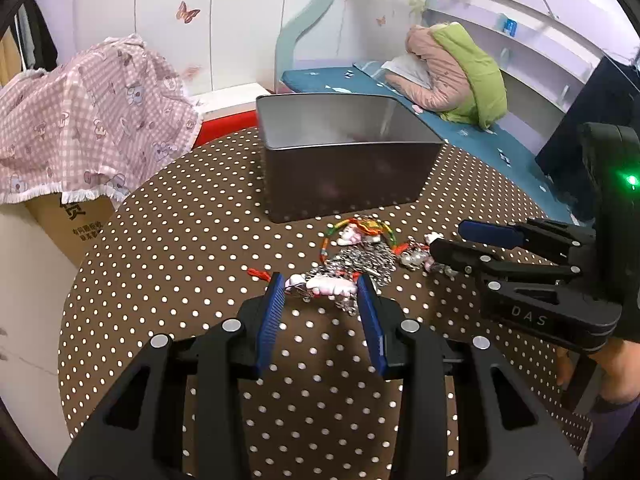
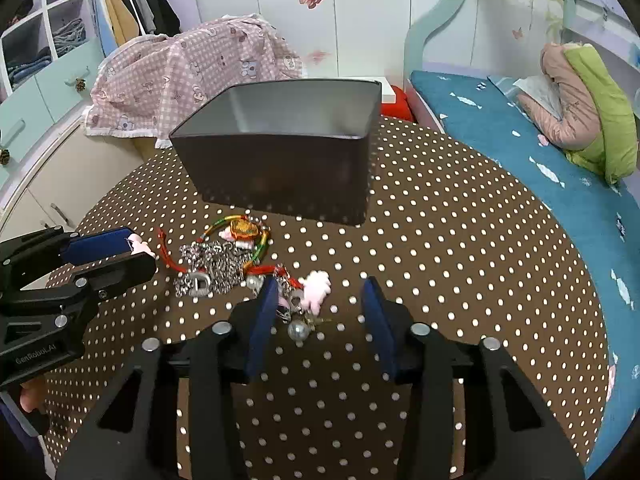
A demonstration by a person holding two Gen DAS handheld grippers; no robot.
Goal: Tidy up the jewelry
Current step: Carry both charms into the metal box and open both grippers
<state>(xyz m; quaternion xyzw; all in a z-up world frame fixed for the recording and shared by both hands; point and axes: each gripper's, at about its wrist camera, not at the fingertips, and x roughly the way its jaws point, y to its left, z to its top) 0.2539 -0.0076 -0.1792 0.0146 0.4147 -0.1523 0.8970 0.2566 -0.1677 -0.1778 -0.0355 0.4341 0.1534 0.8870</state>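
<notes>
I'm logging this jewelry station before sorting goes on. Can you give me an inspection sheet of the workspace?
Surface: round brown table with white polka dots.
Job's things: open grey metal tin; tangled heap of silver chains and coloured cords in front of it, outside the tin; pink charm.
Clutter: nothing seen.
Grippers: left gripper open around a pink charm piece; right gripper open beside the heap.
Cables: nothing seen.
Surroundings: pink checked cloth, teal bench, pink and green jacket.

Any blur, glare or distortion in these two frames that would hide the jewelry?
Left wrist view: strong fisheye bending and dark corners, jewelry sharp at centre, green light flares at the right edge. Right wrist view: same bending, jewelry sharp, soft sheen inside the tin, no harsh glare.
</notes>
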